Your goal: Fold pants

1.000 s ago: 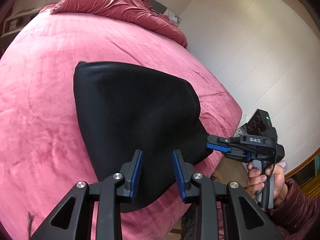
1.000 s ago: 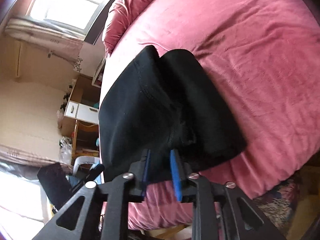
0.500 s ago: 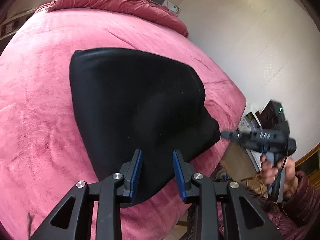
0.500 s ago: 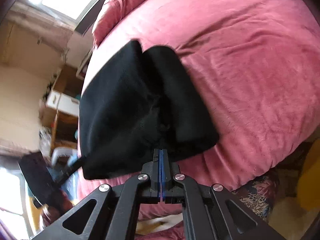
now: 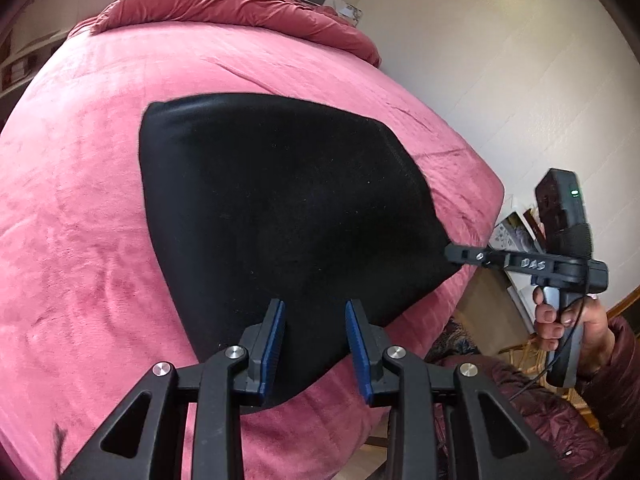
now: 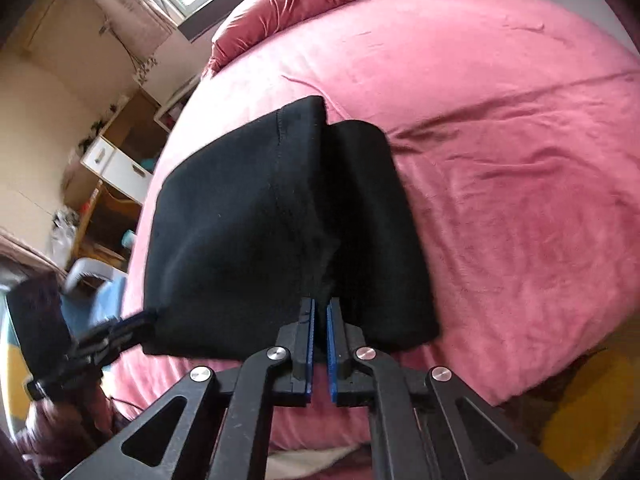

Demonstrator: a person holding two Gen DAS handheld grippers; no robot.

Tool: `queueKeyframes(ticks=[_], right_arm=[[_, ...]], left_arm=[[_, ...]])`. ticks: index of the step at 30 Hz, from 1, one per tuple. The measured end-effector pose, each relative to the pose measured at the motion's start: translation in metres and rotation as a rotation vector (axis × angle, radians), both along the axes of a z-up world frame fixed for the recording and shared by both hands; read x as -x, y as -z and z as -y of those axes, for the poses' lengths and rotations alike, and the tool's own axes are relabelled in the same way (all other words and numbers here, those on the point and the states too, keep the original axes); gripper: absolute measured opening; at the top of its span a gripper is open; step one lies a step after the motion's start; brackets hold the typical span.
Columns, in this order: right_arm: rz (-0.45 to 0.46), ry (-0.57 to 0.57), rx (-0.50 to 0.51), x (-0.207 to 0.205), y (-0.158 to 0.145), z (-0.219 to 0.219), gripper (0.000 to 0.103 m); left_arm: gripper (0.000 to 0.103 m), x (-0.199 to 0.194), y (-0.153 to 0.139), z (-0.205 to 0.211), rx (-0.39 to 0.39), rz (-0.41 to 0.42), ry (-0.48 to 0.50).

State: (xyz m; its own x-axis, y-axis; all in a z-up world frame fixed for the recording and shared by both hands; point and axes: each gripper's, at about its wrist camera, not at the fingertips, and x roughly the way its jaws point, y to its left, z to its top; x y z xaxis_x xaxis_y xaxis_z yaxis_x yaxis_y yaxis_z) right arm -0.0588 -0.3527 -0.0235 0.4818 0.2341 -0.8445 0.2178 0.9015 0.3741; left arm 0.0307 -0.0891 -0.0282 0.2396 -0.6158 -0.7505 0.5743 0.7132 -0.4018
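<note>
- Since a second ago the right gripper (image 6: pixel 319 320) has closed its jaws, which stood apart then; they are now clenched on a corner of the folded black fleece pants (image 5: pixel 280 216), which lie on the pink plush bed (image 5: pixel 72 240) near its edge.
- Left gripper (image 5: pixel 315 332): jaws partly parted, with pants fabric between them; in the right wrist view its tip meets the pants' other near corner, though a real grip cannot be told.
- Risk: if only the right corner is truly held, lifting would likely skew the fold or drag the bundle off the bed's edge.

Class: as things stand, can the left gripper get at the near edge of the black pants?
Probably yes. The left gripper hangs open right over the black pants on the pink bedspread, with nothing between.
</note>
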Motion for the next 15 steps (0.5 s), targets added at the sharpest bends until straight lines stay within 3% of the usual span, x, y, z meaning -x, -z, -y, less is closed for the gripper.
queueKeyframes(ticks=[2, 6, 10, 15], right_arm=[[-0.041, 0.001, 0.012, -0.001, 0.016, 0.0, 0.005], [-0.054, -0.007, 0.031, -0.006, 0.02, -0.003, 0.006], [-0.043, -0.032, 0.055, -0.006, 0.008, -0.003, 0.013], [0.021, -0.031, 0.165, -0.012, -0.023, -0.005, 0.019]], left_arm=[[0.032, 0.003, 0.002, 0.009, -0.042, 0.022, 0.007], [0.034, 0.009, -0.002, 0.019, -0.09, 0.066, 0.025], [0.034, 0.013, -0.009, 0.018, -0.097, 0.088, 0.03], [0.034, 0.016, -0.019, 0.015, -0.11, 0.125, 0.025]])
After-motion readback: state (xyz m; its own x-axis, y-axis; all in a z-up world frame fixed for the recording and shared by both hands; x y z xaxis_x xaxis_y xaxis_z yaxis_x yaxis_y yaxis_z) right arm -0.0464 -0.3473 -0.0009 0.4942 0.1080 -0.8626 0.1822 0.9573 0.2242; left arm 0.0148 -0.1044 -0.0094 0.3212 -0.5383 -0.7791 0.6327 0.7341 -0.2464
